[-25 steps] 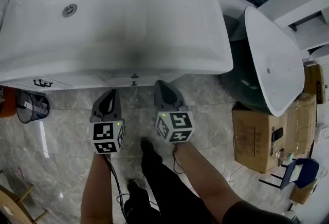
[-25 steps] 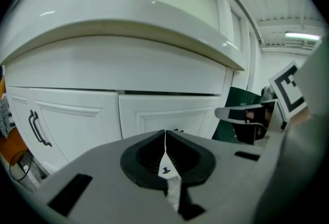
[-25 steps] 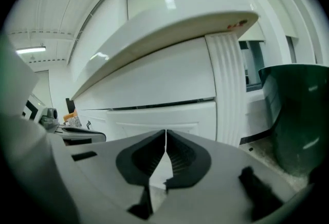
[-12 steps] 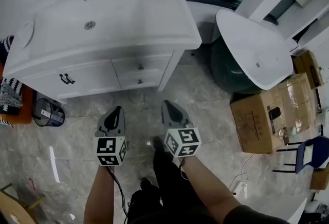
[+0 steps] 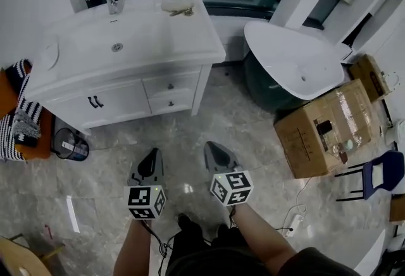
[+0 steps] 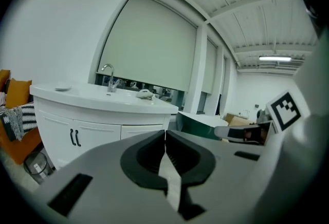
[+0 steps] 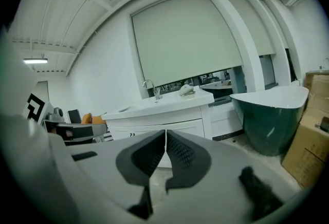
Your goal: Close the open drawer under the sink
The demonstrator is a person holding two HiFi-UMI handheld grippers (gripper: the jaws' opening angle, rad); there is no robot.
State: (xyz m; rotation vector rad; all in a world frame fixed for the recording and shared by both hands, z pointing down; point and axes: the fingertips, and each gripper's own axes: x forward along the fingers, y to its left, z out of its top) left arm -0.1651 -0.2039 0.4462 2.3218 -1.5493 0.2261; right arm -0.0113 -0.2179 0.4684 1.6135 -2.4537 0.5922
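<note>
The white vanity (image 5: 126, 102) with its sink (image 5: 117, 40) stands at the upper left of the head view. Its two small drawers (image 5: 169, 86), to the right of the double doors, both look flush with the cabinet front. My left gripper (image 5: 152, 153) and right gripper (image 5: 211, 145) hang side by side over the marble floor, well short of the vanity. Both are shut with nothing between the jaws. The left gripper view has the left gripper (image 6: 165, 133) pointing at the vanity (image 6: 97, 125); the right gripper (image 7: 165, 133) also faces the drawers (image 7: 180, 126).
A green and white bathtub (image 5: 294, 66) stands right of the vanity, with a cardboard box (image 5: 323, 126) in front of it. A bin (image 5: 68, 144) and an orange seat with striped cloth (image 5: 19, 110) sit at the left. A blue chair (image 5: 380, 173) is at the far right.
The view has pulled back from the vanity. Both grippers, which were just under the sink's front edge a second ago, now stand well away from it, still shut.
</note>
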